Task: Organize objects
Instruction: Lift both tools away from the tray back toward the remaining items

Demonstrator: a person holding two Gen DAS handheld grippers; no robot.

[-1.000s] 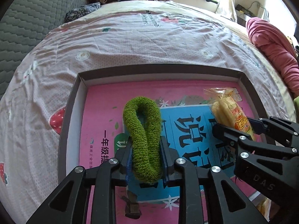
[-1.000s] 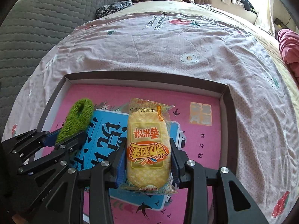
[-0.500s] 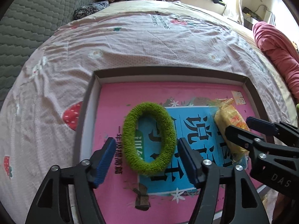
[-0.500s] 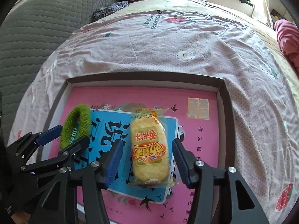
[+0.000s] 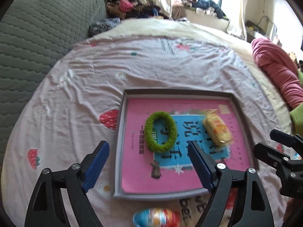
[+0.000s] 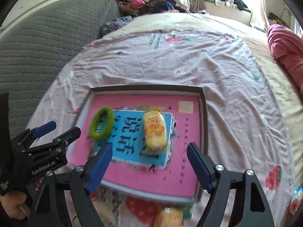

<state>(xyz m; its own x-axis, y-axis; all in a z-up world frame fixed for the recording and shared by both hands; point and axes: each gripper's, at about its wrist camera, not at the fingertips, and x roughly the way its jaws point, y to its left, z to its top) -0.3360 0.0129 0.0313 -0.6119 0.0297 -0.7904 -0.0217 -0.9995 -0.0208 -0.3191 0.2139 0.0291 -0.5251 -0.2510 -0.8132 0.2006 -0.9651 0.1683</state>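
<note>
A shallow grey box lies on the bed with a pink and blue book inside. On the book lie a green fuzzy hair ring at left and a yellow wrapped snack at right. My left gripper is open and empty, pulled back over the box's near left part. My right gripper is open and empty, back over the box's near edge. Each gripper also shows in the other's view, the right gripper and the left gripper.
A blue and red packet lies on the sheet just before the box. Another yellow packet lies near the box's front edge, and a colourful packet at far right. A grey quilted headboard stands left, a pink blanket right, clothes pile behind.
Both grippers opened, letting go of the hair ring and the snack onto the book, then drew back and up away from the box.
</note>
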